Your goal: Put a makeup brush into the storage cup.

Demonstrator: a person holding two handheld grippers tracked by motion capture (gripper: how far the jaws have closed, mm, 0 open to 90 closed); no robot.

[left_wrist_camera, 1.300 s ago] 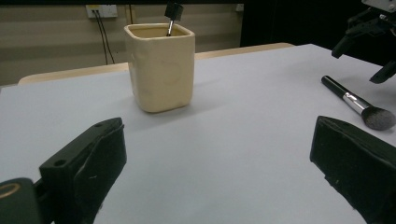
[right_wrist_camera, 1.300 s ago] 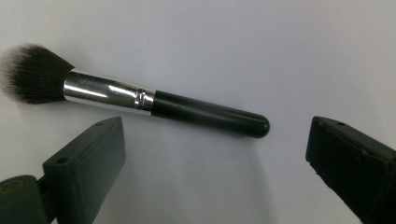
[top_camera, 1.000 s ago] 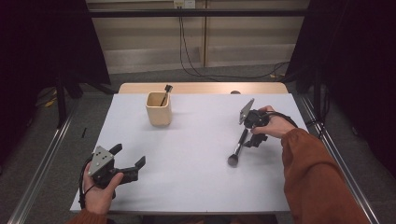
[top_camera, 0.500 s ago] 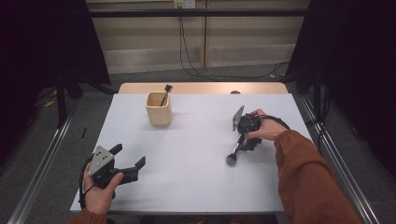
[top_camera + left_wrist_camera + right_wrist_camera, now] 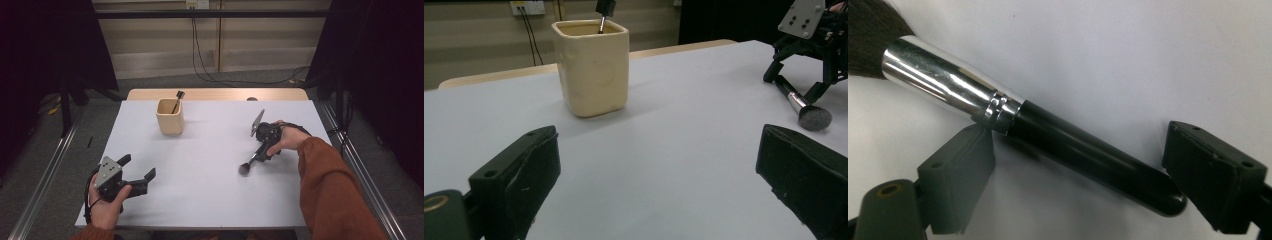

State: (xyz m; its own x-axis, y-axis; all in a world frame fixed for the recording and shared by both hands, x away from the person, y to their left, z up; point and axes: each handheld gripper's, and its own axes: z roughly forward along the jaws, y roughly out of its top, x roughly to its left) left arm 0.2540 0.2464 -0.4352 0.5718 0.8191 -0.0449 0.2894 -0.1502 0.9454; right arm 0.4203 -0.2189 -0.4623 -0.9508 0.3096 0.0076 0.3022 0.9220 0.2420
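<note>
Makeup brush (image 5: pixel 251 162) flat between closing, unclamped right tongs (image 5: pixel 263 151); left tongs (image 5: pixel 136 175) apart, cup (image 5: pixel 170 117) beyond.

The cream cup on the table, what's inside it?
A thin brush stands in the cream cup, its dark head above the rim. Its lower end and the cup's bottom are hidden by the wall.

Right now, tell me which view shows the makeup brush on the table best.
The right gripper view: the makeup brush lies large between the open right gripper, silver ferrule and black handle sharp. The high view shows it small under that gripper. The left gripper view shows its bristle end far off.
</note>
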